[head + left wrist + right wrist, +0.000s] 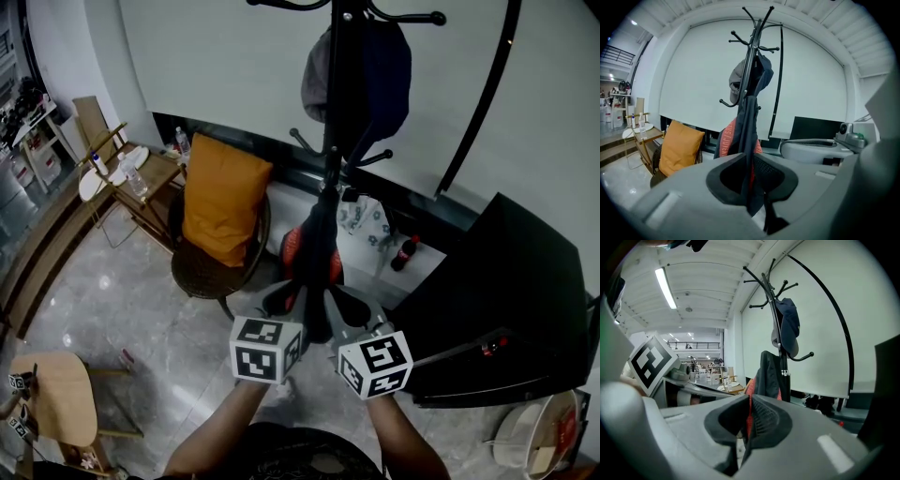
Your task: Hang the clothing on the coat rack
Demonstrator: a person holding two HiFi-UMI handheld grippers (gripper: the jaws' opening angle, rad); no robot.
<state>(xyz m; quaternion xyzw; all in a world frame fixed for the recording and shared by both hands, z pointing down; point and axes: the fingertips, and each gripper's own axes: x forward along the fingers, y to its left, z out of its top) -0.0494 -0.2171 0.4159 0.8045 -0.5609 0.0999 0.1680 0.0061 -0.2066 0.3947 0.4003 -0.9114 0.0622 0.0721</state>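
- A person stands before a black coat rack [335,94] set against a pale wall, a gripper in each hand and a dark jacket [319,246] with a red lining stretched between the grippers and the pole.
- The left gripper [751,174] is clamped on the jacket's near edge — its dark pads sit close together, with a fold of dark cloth and a sliver of red running down between them.
- The right gripper [747,420], just beside the left, is pressed nearly flat on the same jacket, with a thin strip of red lining pinched between its pads.
- The jacket hangs along the lower part of the pole, its far end up by the lower hooks; whether it is caught on a hook cannot be told.
- Higher on the rack, a dark cap [361,80] with a grey side hangs from an upper hook, above the jacket.
- To the left of the rack stands a woven chair [202,272] with an orange cushion [223,197] propped upright against its back — both well clear of the jacket.
- A round wooden stool [61,398] stands on the grey marble floor [141,319] at the near left.
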